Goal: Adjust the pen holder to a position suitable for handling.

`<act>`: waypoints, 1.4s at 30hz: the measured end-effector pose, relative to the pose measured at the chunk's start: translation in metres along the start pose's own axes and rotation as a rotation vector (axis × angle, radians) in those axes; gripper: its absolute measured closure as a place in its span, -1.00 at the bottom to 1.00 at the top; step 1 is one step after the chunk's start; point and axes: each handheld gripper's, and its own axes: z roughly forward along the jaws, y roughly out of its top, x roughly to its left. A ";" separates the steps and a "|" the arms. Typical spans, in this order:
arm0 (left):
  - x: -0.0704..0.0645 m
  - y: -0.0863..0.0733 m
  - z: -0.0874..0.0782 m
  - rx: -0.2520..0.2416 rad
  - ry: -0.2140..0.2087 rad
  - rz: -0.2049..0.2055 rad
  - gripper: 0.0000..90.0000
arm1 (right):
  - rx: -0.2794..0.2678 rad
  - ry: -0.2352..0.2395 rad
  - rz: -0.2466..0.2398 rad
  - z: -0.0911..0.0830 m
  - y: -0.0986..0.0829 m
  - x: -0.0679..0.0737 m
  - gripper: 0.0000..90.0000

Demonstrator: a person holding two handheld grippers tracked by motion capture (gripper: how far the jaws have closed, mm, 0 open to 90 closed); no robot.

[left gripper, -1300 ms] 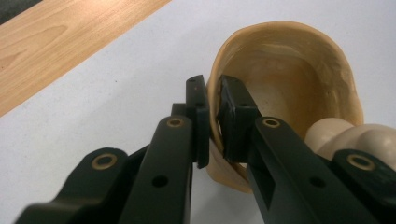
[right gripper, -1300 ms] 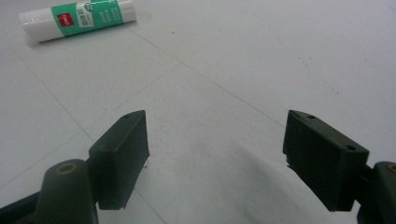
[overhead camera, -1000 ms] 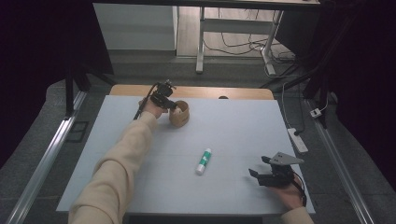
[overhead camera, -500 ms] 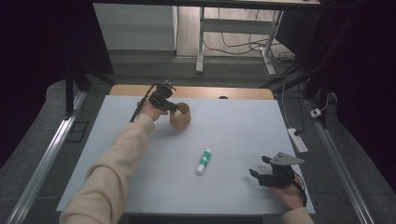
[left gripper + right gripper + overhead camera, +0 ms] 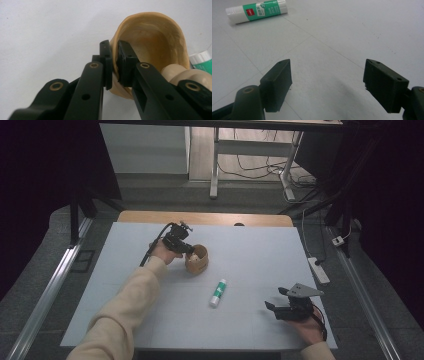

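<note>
Left gripper (image 5: 186, 247) clamped on rim of wooden cup (image 5: 197, 259), one jaw inside, one outside; cup at table's (image 5: 250, 245) far-left area, tilted. Right gripper (image 5: 274, 307) jaws spread wide, holding nothing, low over near-right table. Glue stick (image 5: 218, 293) lying flat between both, untouched.

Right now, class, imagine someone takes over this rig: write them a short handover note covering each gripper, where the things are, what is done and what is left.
Left gripper: shut on the wall of the wooden cup, one jaw inside, one outside; the cup is tipped.
Right gripper: open, holding nothing, low over the table near the front right.
Glue stick: lying flat mid-table, between the cup and the right gripper, untouched.
Done: cup gripped.
Left, probably: pick up the glue stick and put it in the cup.
</note>
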 end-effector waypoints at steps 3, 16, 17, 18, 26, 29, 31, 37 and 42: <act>0.003 -0.002 0.001 -0.007 -0.008 -0.012 0.83 | 0.003 -0.002 0.001 0.000 0.000 0.000 -0.50; 0.006 -0.009 -0.001 -0.089 -0.055 -0.004 0.43 | -0.017 -0.002 0.000 -0.003 0.000 0.000 -0.50; 0.005 -0.009 -0.004 -0.103 -0.043 -0.002 0.33 | -0.019 -0.002 0.000 -0.004 0.000 0.000 -0.50; 0.004 -0.010 -0.008 -0.120 -0.030 0.003 0.25 | -0.021 -0.003 0.002 -0.004 0.000 0.000 -0.50; -0.001 -0.027 -0.041 -0.211 0.011 0.011 -0.01 | -0.018 -0.005 0.001 -0.004 0.000 -0.001 -0.50; -0.005 -0.037 -0.050 -0.229 0.017 0.027 -0.08 | -0.020 0.002 0.001 -0.004 0.000 0.000 -0.50; -0.007 -0.045 -0.054 -0.232 0.017 0.040 -0.10 | -0.022 0.003 0.000 -0.004 0.000 0.000 -0.50; -0.015 -0.072 -0.063 -0.246 0.012 0.066 -0.13 | -0.023 0.008 -0.001 -0.004 0.000 0.000 -0.50; -0.020 -0.098 -0.067 -0.259 0.005 0.060 -0.14 | -0.025 0.013 -0.002 -0.004 0.000 0.000 -0.50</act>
